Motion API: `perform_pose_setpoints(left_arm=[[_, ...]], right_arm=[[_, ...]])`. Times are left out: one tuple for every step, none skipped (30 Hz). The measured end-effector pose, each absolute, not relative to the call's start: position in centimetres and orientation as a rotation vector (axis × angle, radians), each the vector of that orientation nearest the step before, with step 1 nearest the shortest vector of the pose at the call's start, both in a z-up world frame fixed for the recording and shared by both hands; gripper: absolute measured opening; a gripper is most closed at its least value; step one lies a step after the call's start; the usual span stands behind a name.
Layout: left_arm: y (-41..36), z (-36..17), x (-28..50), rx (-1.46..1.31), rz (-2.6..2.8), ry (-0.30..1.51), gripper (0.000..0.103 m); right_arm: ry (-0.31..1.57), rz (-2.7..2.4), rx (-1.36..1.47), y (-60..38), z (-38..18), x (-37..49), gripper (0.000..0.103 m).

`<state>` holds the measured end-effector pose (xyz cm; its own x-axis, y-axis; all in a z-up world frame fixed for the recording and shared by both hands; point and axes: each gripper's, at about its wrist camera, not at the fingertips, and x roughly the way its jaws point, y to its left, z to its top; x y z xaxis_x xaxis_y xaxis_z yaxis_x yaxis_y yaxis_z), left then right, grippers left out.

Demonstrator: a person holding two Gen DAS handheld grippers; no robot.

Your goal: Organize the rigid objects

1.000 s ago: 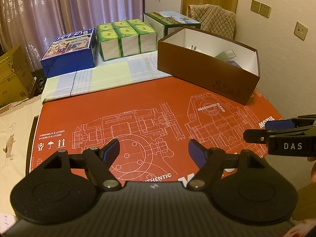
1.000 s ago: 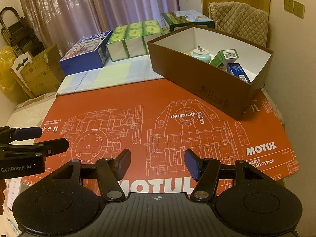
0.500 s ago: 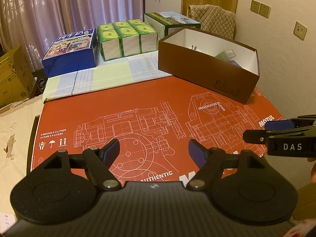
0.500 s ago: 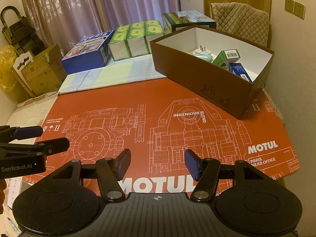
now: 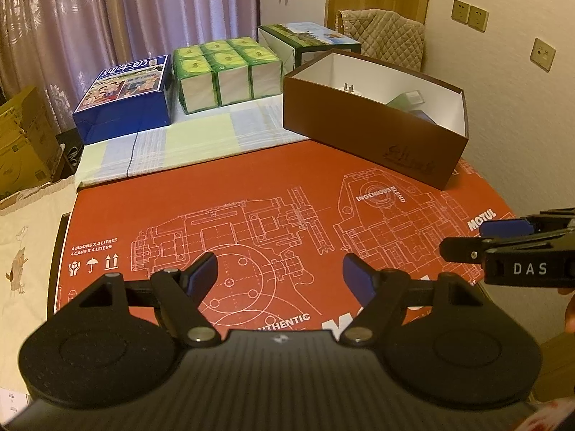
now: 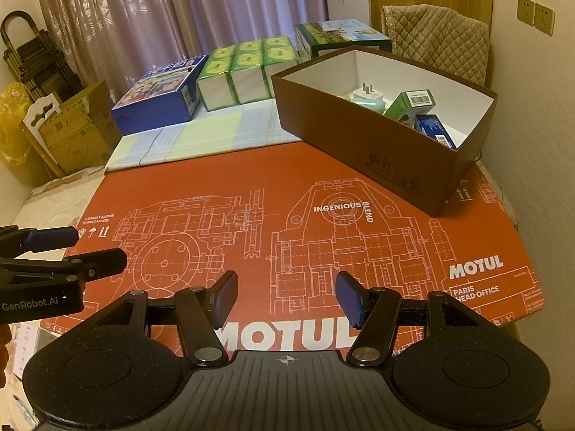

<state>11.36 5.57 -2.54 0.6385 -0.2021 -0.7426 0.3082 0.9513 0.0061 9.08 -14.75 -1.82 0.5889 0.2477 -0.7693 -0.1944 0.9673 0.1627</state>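
A brown open box (image 6: 363,140) (image 5: 370,136) stands at the far right of the red printed mat (image 6: 273,194) (image 5: 251,194). Inside it lie a white plug (image 6: 366,92), a teal item (image 6: 366,102), a green carton (image 6: 409,104) and a blue carton (image 6: 433,130). My left gripper (image 5: 280,277) hovers open over the mat's near edge, nothing between its fingers. My right gripper (image 6: 286,296) also stands open and empty above the mat. Each gripper shows at the edge of the other's view: the right gripper (image 5: 485,239), the left gripper (image 6: 86,251).
On a checked cloth (image 6: 201,136) behind the mat sit a blue box (image 6: 161,93), a green pack of tissue boxes (image 6: 244,72) and a green-white box (image 6: 341,36). A quilted chair back (image 6: 438,36) stands behind the brown box. Cardboard boxes (image 6: 72,129) are at the left.
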Motion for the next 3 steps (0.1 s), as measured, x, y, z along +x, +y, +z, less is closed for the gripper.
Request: perform_pose_setpoints(left_arm=[[5.53, -2.53, 11.4, 0.138, -0.292, 0.83, 0.074], [5.51, -2.55, 11.42, 0.138, -0.292, 0.83, 0.074], [5.48, -2.55, 11.44, 0.139, -0.293, 0.833, 0.074]], right_arm=[[0.906, 0.258, 0.064, -14.79, -1.82, 9.11, 0.057], [0.906, 0.258, 0.063, -14.8, -1.82, 9.12, 0.057], [0.907, 0.258, 0.064, -14.77, -1.83, 9.08, 0.057]])
